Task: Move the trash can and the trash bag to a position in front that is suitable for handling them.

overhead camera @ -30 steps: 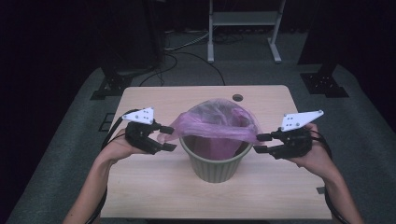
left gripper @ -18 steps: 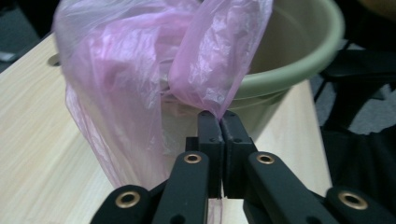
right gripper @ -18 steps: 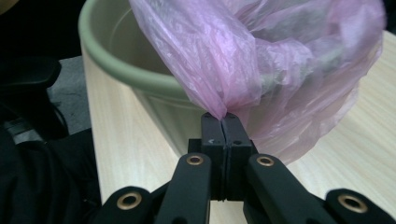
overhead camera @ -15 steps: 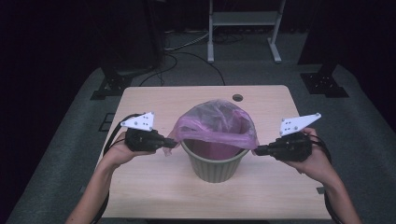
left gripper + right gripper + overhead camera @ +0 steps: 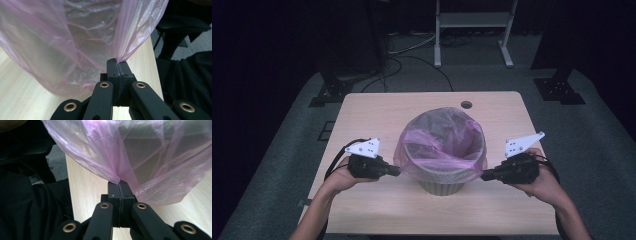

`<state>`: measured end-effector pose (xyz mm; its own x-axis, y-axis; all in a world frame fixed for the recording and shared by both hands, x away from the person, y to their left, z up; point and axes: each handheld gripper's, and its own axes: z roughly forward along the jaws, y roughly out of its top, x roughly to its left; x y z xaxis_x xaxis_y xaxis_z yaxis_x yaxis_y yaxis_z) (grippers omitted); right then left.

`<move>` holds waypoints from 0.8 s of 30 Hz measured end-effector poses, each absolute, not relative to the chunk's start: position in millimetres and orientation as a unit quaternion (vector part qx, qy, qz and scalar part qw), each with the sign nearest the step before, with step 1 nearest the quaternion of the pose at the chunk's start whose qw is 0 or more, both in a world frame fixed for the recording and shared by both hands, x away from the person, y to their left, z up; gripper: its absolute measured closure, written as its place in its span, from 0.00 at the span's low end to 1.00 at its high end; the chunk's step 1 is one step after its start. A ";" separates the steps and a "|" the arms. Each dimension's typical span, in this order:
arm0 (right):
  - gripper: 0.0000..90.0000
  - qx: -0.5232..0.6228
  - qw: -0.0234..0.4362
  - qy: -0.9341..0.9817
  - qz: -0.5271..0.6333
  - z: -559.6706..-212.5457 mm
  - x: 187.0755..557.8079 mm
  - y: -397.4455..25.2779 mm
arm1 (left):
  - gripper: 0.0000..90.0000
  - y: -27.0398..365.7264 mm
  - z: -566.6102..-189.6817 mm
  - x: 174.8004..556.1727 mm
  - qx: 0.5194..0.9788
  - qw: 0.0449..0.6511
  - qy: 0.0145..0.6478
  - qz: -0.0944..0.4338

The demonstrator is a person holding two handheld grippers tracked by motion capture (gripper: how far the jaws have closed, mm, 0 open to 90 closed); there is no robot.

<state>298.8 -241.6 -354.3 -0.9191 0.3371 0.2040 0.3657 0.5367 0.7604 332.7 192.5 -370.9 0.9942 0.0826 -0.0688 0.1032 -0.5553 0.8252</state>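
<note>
Both tongs clamped on the pink bag [image 5: 439,142]: left tongs [image 5: 393,171] pinching its hem on one side, right tongs [image 5: 487,175] on the other, jaws pressed flat together. Between them, standing on the desk [image 5: 377,115], the bin [image 5: 442,172] (bag mouth stretched over its rim), so probably drawing the hem down. Lower than half a second ago, film tauter around the rim.

Dim overhead light, dark surroundings, soft focus.
</note>
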 end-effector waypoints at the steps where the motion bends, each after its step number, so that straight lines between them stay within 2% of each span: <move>1: 1.00 -0.199 0.019 -0.877 -0.436 -355.8 298.5 -240.5 | 1.00 191.3 -372.5 332.1 0.884 0.465 0.050 -0.012; 9: 1.00 -0.208 0.025 -0.890 -0.404 -372.6 302.0 -235.7 | 1.00 183.5 -396.2 333.3 0.909 0.412 0.060 -0.013; 16: 1.00 -0.232 0.040 -0.891 -0.388 -396.4 307.3 -241.4 | 1.00 188.8 -411.8 336.1 0.907 0.413 0.081 -0.025; 20: 0.80 -0.231 0.037 -0.882 -0.409 -392.0 303.7 -247.4 | 0.81 194.9 -407.2 333.5 0.899 0.428 0.083 -0.036; 22: 0.75 -0.229 0.025 -0.877 -0.422 -384.4 299.1 -253.3 | 0.72 200.5 -403.0 332.9 0.896 0.433 0.089 -0.041; 24: 0.72 -0.228 0.015 -0.872 -0.433 -377.1 295.4 -258.6 | 0.69 207.6 -398.3 332.4 0.892 0.441 0.093 -0.038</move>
